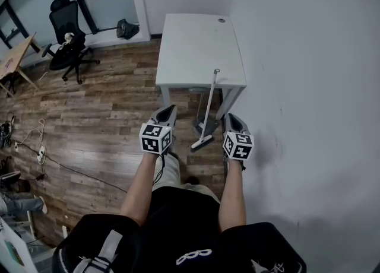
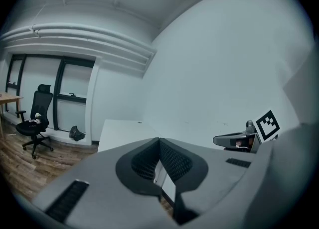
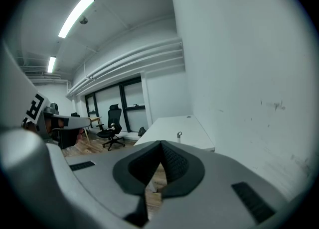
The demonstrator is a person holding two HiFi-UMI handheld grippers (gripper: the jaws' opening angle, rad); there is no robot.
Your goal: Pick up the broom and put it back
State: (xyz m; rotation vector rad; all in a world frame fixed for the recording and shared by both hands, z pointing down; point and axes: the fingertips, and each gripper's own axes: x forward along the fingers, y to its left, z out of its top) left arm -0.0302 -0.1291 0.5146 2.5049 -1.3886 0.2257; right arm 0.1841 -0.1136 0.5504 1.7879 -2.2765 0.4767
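The broom (image 1: 208,111) leans with its thin pale handle against the front edge of the white desk (image 1: 196,46); its head rests on the wood floor beside a grey dustpan (image 1: 200,126). The handle's top (image 3: 179,135) shows over the desk edge in the right gripper view. My left gripper (image 1: 168,109) is held out left of the broom, its jaws shut and empty (image 2: 159,141). My right gripper (image 1: 232,117) is just right of the broom, near the wall, also shut with nothing in it (image 3: 160,144). Neither touches the broom.
A white wall (image 1: 309,88) runs close along the right. A black office chair (image 1: 68,34) stands at the back left, by a wooden table (image 1: 12,58). Cables (image 1: 35,147) lie on the floor at left. A dark bag (image 1: 126,28) sits by the window wall.
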